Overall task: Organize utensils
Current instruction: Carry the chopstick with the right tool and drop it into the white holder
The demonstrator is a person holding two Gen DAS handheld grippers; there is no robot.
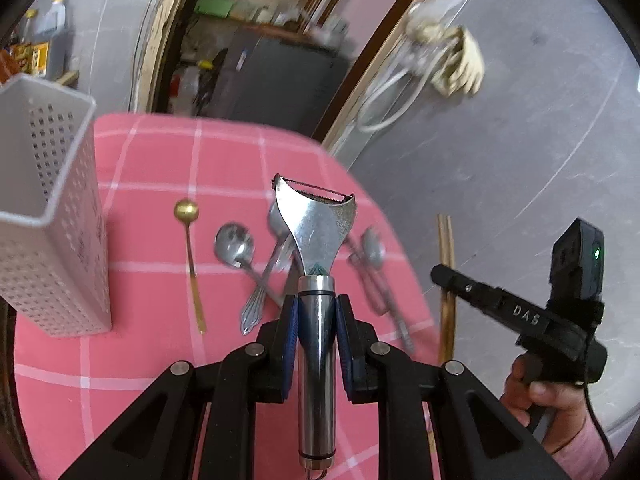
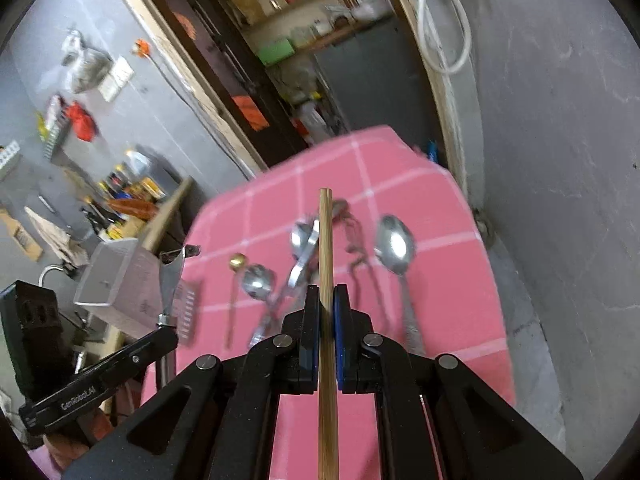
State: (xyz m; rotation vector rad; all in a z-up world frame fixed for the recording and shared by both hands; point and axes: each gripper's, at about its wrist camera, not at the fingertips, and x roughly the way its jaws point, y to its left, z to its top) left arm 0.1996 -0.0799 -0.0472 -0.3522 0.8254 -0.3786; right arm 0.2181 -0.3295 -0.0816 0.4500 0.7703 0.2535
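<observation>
My left gripper (image 1: 317, 308) is shut on a steel peeler (image 1: 316, 232) by its round handle, blade pointing away, held above the pink checked tablecloth (image 1: 160, 152). My right gripper (image 2: 327, 304) is shut on a pair of wooden chopsticks (image 2: 326, 240), also seen at the right in the left wrist view (image 1: 446, 264). A white perforated utensil holder (image 1: 44, 208) stands at the left; it also shows in the right wrist view (image 2: 116, 276). On the cloth lie a gold spoon (image 1: 188, 232), a steel spoon (image 1: 236, 246), and more steel cutlery (image 1: 374, 264).
The table's right edge drops to a grey floor (image 1: 520, 140). A doorway with shelves and a dark cabinet (image 1: 280, 80) lies behind the table. Bottles and clutter (image 2: 120, 200) stand on the floor left of the table. A large steel spoon (image 2: 394, 248) lies near the right edge.
</observation>
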